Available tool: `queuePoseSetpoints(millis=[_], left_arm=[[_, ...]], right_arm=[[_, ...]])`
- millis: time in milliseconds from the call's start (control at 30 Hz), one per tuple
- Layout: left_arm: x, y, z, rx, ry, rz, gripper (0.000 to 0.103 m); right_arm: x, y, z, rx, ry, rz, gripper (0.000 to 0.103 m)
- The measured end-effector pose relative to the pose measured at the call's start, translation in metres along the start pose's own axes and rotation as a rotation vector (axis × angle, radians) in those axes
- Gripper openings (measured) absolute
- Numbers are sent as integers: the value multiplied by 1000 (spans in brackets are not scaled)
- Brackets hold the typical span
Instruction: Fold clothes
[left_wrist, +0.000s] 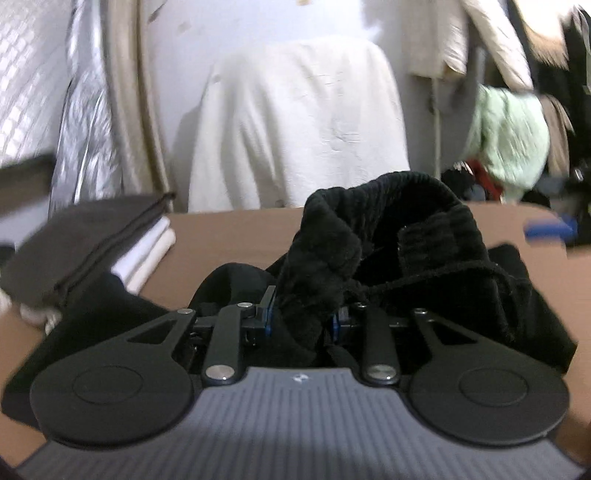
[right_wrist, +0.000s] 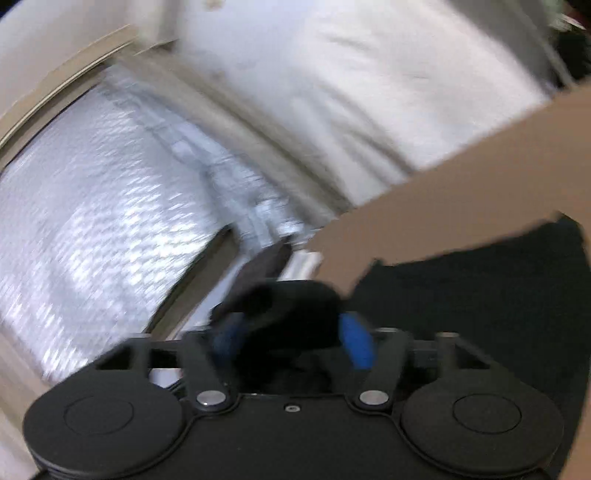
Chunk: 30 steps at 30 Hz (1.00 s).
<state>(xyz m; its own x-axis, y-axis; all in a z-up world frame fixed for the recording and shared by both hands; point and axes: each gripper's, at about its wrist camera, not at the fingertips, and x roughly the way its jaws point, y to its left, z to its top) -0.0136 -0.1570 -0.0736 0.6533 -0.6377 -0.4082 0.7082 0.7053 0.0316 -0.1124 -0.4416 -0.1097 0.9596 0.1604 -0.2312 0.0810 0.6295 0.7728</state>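
My left gripper (left_wrist: 301, 314) clamps the black garment (left_wrist: 388, 243) at centre frame; my right gripper (right_wrist: 291, 332) pinches black cloth too. No readable writing anywhere.

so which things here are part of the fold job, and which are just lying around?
In the job:
- black garment, bunched on the brown table
- left hand-held gripper, shut on it
- right hand-held gripper, shut on it
- folded stack, left side

Lying about:
- white draped cloth
- green cloth
- silver foil sheet
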Motion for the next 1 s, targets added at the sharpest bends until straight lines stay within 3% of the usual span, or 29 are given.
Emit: queuePoseSetpoints(millis=[100,200,300,400,500,533,667,767,800,900,933,1000], left_arm=[[7,10,2,-24,32,-7,27],[14,11,5,-57,103,-39,27],[16,10,-5,-88,184,-71,28],[17,0,-18,-26,235,-47,31],[1,-11,-27,84,250,-1,42],[-10,-14,-28,119,236,8,44],[-51,-25,-25,256,164,31,47],[-76,-34,-12,337,99,11,57],[-81,-36,-6,352,66,-30,58],[-88,-42,13,379,-12,-112,75],[-82,-45,19,373,-8,-128,80],[-66,-50,30,355,14,-157,82]], right_arm=[[15,-31,-5,183,-1,-18,97],[45,-50,-15,332,117,-30,97],[73,-56,-33,360,241,-87,97],[98,-58,-48,334,335,-137,93],[118,-46,-53,189,366,-184,39],[120,-40,-53,149,365,-184,31],[99,-15,-46,31,290,-163,26],[73,-5,-35,-25,204,-154,24],[67,-2,-31,-40,178,-155,23],[56,7,-18,-90,101,-168,22],[53,9,-14,-99,81,-170,22],[44,6,-10,-89,58,-165,22]])
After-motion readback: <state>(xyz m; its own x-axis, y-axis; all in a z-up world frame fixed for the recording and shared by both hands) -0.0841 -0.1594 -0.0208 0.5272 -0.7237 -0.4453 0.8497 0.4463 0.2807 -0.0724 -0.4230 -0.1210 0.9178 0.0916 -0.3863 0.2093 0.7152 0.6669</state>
